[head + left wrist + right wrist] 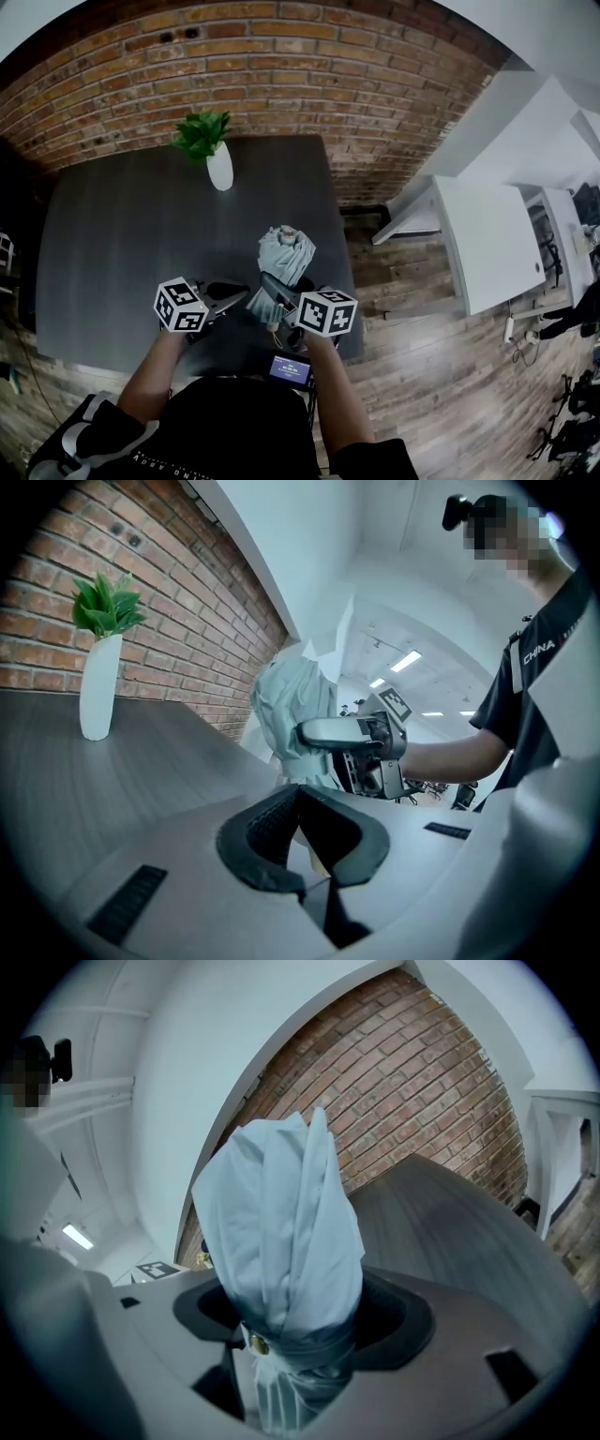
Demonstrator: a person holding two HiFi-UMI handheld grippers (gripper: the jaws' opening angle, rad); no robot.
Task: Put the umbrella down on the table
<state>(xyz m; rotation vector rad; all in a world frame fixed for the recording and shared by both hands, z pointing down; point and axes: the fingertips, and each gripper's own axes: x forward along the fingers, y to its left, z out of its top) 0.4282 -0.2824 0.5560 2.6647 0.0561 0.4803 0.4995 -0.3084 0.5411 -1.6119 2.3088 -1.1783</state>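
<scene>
At the near right corner of the desk (112,244), the folded umbrella (286,251) is held upright in the right gripper (274,286) and does not lie on the dark surface. The right gripper view shows the jaws closed on the lower part of the bundle, one jaw on each side of it. The pale blue-grey fabric (281,1241) rises from between them, and a strap with a small brass snap binds it just above the grip. Pleated fabric continues below the strap into the gripper body; the handle is not visible in any view. Whether the lower end touches the desk cannot be determined. The left gripper (230,298) is level with the right one, on its left and pointed toward it, over the near edge of the desk. In the left gripper view its jaws (305,832) stand apart and clamp nothing; the umbrella (286,714) and the right gripper (352,738) stand just beyond their tips, not touching them. A white vase (220,169) with a green plant (202,131) stands near the far edge of the desk, well apart from the umbrella and both grippers. A brick wall (281,66) runs behind the far edge. Both of the person's forearms reach in from the near side.
</scene>
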